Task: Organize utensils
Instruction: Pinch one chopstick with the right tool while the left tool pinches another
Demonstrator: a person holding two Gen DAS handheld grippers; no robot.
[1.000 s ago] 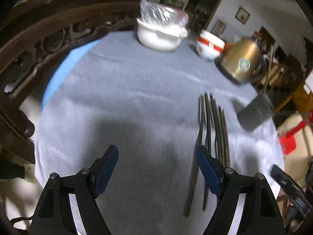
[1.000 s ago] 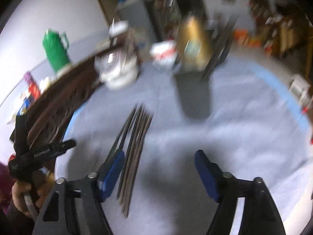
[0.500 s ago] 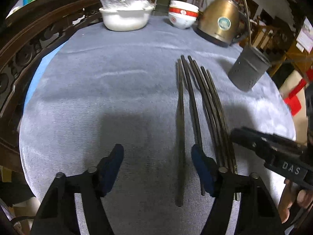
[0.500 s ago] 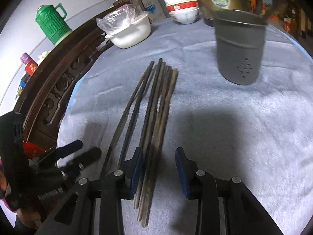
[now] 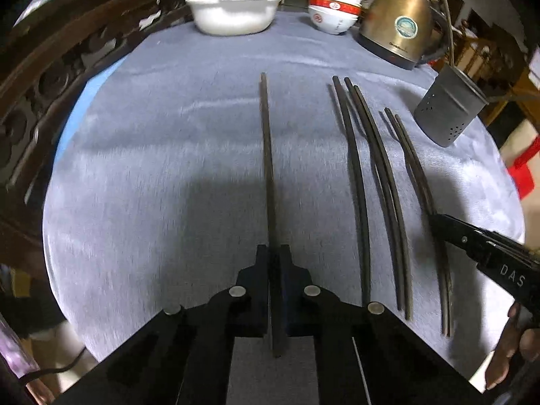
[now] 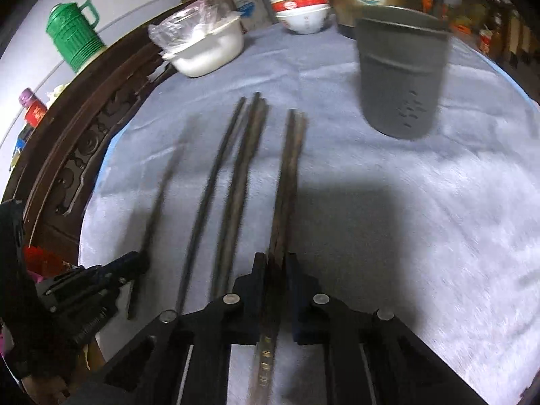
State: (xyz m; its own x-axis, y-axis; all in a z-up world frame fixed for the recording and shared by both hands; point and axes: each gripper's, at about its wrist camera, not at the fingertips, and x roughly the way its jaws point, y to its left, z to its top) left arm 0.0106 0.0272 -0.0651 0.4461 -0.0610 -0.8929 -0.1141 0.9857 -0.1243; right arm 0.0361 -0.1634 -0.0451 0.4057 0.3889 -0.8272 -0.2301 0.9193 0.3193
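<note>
Two grips: left gripper [image 5: 274,256] clamps one dark chopstick [image 5: 266,155]; right gripper [image 6: 275,263], still closing, pinches a brown wooden pair [image 6: 287,182] nearer the grey perforated holder [image 6: 401,77]. Thin sticks may pivot or slip when lifted.

Dim overhead light, hard shadows, motion blur (fisheye-bent edges).

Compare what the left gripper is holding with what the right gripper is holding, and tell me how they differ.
The left gripper is shut on a single chopstick; the right gripper, jaws closing, pinches a chopstick pair. The single chopstick lies well apart from the loose chopsticks; the chopstick pair lies closest to the grey holder. Both are long, dark, gripped near their near ends, and point away across the grey cloth.
</note>
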